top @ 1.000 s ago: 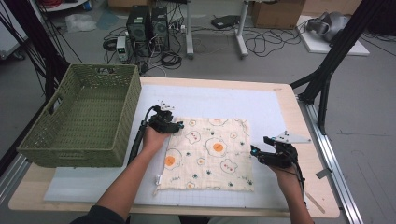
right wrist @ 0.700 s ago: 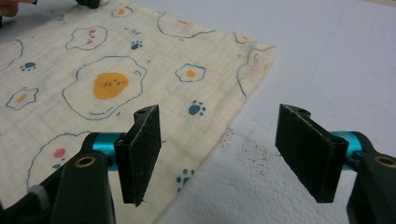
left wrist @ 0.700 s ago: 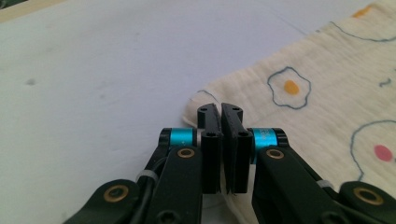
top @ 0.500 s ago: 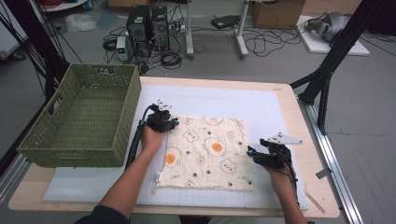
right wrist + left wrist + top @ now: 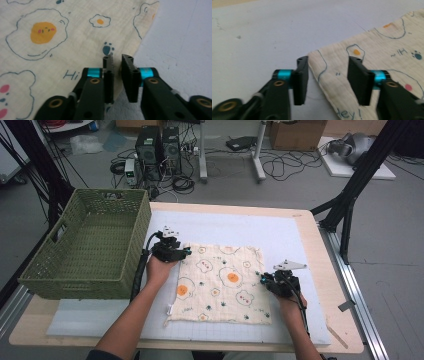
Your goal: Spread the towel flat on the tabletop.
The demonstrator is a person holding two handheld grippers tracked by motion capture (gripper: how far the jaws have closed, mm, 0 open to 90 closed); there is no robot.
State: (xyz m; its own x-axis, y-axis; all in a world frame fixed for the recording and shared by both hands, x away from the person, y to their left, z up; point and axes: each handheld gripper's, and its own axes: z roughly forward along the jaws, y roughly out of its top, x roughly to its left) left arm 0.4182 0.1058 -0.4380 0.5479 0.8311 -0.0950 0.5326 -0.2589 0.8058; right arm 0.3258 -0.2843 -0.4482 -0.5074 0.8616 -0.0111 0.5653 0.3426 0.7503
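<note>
A cream cloth (image 5: 220, 285) printed with fried eggs lies flat on the pale mat (image 5: 280, 230). My left gripper (image 5: 184, 252) is at the cloth's far left corner. In the left gripper view it (image 5: 328, 63) stands open, with the corner of the cloth (image 5: 387, 50) lying between its jaws. My right gripper (image 5: 263, 280) is at the cloth's right edge. In the right gripper view its jaws (image 5: 117, 61) are nearly together, with the edge of the cloth (image 5: 62, 50) pinched between them.
A green woven basket (image 5: 85, 250) stands on the left of the table, close to my left hand. The wooden table edge (image 5: 345, 340) runs along the right and front. Black frame legs (image 5: 350, 200) rise at the far right.
My right gripper has slid left onto the cloth's right edge. The left gripper has barely moved at the far left corner.
</note>
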